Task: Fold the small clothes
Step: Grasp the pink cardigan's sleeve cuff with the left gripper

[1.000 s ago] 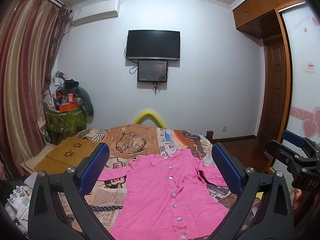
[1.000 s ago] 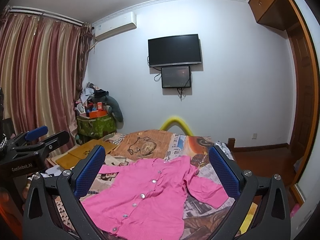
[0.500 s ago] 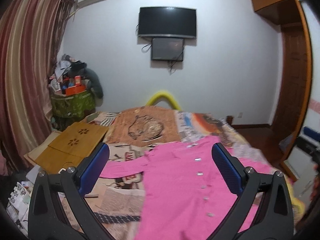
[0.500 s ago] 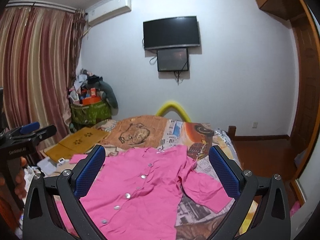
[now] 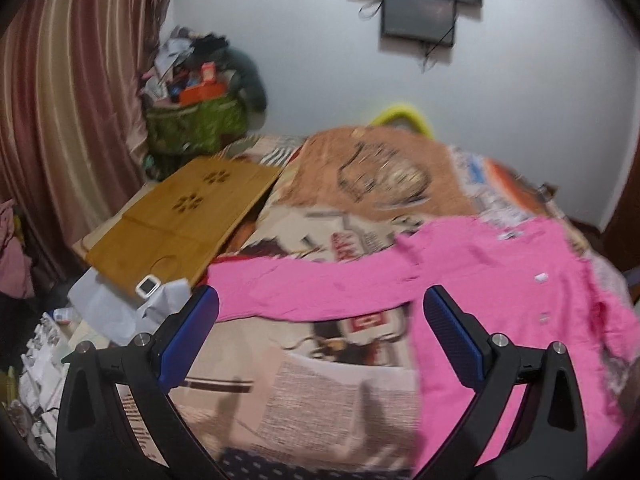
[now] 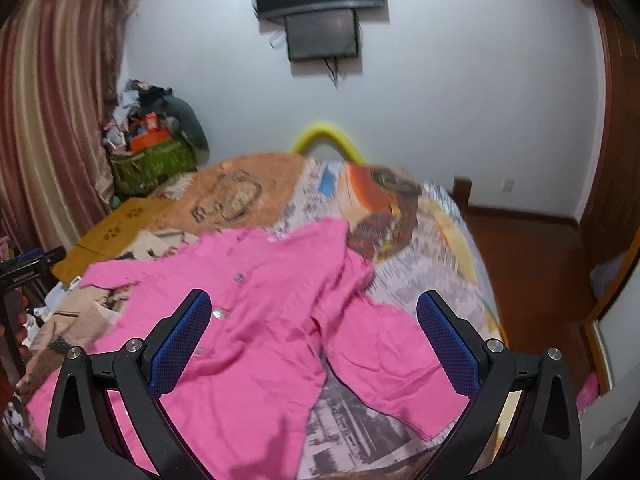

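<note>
A pink button-up cardigan [image 5: 500,280] lies spread flat, front up, on the patterned bedspread [image 5: 320,380]. In the left wrist view its left sleeve [image 5: 304,292] stretches out toward my left gripper [image 5: 320,312], which is open above the sleeve's cuff end with nothing between its blue pads. In the right wrist view the cardigan [image 6: 256,304] fills the middle, and its right sleeve [image 6: 384,360] lies bent down the bed. My right gripper [image 6: 312,308] is open over the body and that sleeve, holding nothing.
A wooden lap tray [image 5: 180,216] lies at the bed's left edge with a small white device [image 5: 147,285] and papers beside it. A green basket of clutter [image 5: 196,120] stands by the curtain. Wooden floor [image 6: 532,264] is to the right of the bed. The other gripper [image 6: 28,268] shows at the left.
Both grippers have tilted down and come closer to the bed. The left one swung left toward the left sleeve, the right one toward the body and right sleeve. Both stay open.
</note>
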Available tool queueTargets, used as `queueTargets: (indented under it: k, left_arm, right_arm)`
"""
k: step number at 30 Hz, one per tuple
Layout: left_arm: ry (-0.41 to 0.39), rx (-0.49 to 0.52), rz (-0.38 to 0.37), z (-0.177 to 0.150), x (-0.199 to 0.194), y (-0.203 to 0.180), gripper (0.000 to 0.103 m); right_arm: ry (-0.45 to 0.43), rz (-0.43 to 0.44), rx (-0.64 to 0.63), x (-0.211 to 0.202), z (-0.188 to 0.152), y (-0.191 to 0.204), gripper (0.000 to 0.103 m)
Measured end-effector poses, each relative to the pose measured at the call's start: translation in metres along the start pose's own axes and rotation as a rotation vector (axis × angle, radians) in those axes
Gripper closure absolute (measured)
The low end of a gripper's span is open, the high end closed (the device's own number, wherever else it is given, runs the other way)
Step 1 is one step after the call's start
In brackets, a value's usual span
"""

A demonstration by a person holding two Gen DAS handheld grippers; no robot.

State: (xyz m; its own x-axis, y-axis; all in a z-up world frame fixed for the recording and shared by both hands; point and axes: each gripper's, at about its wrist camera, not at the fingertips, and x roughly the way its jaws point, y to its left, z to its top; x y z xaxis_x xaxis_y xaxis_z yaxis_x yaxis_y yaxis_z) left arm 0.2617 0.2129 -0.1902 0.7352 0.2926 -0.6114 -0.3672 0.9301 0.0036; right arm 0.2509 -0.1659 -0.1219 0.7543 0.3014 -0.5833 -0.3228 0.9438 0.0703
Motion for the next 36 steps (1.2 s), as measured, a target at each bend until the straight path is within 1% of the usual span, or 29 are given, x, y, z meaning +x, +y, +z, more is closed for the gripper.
queueTargets:
  k: [2,3,6,7,8,10,11,16,17,18,19,20,21,24,26,27,29,34,35,36]
  left_arm:
    - [0.055,-0.005,0.024,-0.002,0.020,0.010,0.000]
    - [0.081,-0.020,0.022,-0.004,0.029,0.016,0.000]
    - [0.165,-0.089,0.011,-0.008,0.056,0.039,0.000]
    - [0.198,-0.113,0.016,-0.010,0.067,0.048,0.004]
    - [0.220,-0.128,0.026,-0.012,0.071,0.054,0.011]
    - [0.273,-0.167,0.041,-0.015,0.083,0.068,0.019]
    - [0.301,-0.199,0.032,-0.017,0.092,0.075,0.022]
    - [0.391,-0.362,-0.038,-0.025,0.120,0.102,0.024]
    - [0.408,-0.387,-0.042,-0.026,0.127,0.105,0.024]
    - [0.413,-0.400,-0.033,-0.027,0.132,0.107,0.025]
    - [0.408,-0.396,-0.001,-0.026,0.136,0.107,0.031]
    - [0.407,-0.380,0.027,-0.024,0.138,0.104,0.038]
    - [0.404,-0.358,0.051,-0.022,0.142,0.102,0.041]
    - [0.380,-0.288,0.083,-0.016,0.145,0.094,0.061]
    - [0.361,-0.243,0.092,-0.011,0.144,0.088,0.090]
    - [0.357,-0.232,0.095,-0.011,0.142,0.087,0.092]
    - [0.351,-0.217,0.110,-0.009,0.141,0.084,0.094]
    - [0.325,-0.185,0.140,-0.006,0.131,0.082,0.094]
    - [0.314,-0.176,0.156,-0.003,0.128,0.083,0.094]
    - [0.303,-0.170,0.169,-0.001,0.124,0.085,0.094]
  right_arm:
    - [0.042,0.000,0.021,0.012,-0.005,-0.008,0.013]
    - [0.066,0.000,0.032,0.019,-0.007,-0.013,0.015]
    - [0.125,0.005,0.060,0.034,-0.014,-0.024,0.027]
    - [0.150,0.005,0.068,0.040,-0.017,-0.027,0.035]
    - [0.162,0.008,0.072,0.047,-0.017,-0.029,0.040]
    - [0.189,0.019,0.080,0.057,-0.018,-0.034,0.041]
    - [0.196,0.017,0.081,0.060,-0.019,-0.037,0.041]
    - [0.205,0.009,0.083,0.074,-0.016,-0.047,0.041]
    - [0.208,0.007,0.082,0.077,-0.015,-0.048,0.041]
    - [0.214,-0.002,0.076,0.080,-0.015,-0.049,0.041]
    - [0.219,-0.011,0.069,0.084,-0.015,-0.050,0.041]
    - [0.228,-0.020,0.064,0.087,-0.016,-0.052,0.041]
    - [0.238,-0.030,0.065,0.090,-0.019,-0.055,0.041]
    - [0.254,-0.059,0.053,0.095,-0.021,-0.062,0.041]
    - [0.258,-0.089,0.032,0.094,-0.020,-0.065,0.041]
    - [0.259,-0.098,0.029,0.094,-0.019,-0.069,0.041]
    - [0.271,-0.110,0.025,0.096,-0.016,-0.075,0.041]
    - [0.304,-0.096,-0.023,0.106,-0.017,-0.074,0.041]
    - [0.308,-0.088,-0.039,0.107,-0.017,-0.073,0.046]
    - [0.313,-0.059,-0.053,0.108,-0.018,-0.072,0.051]
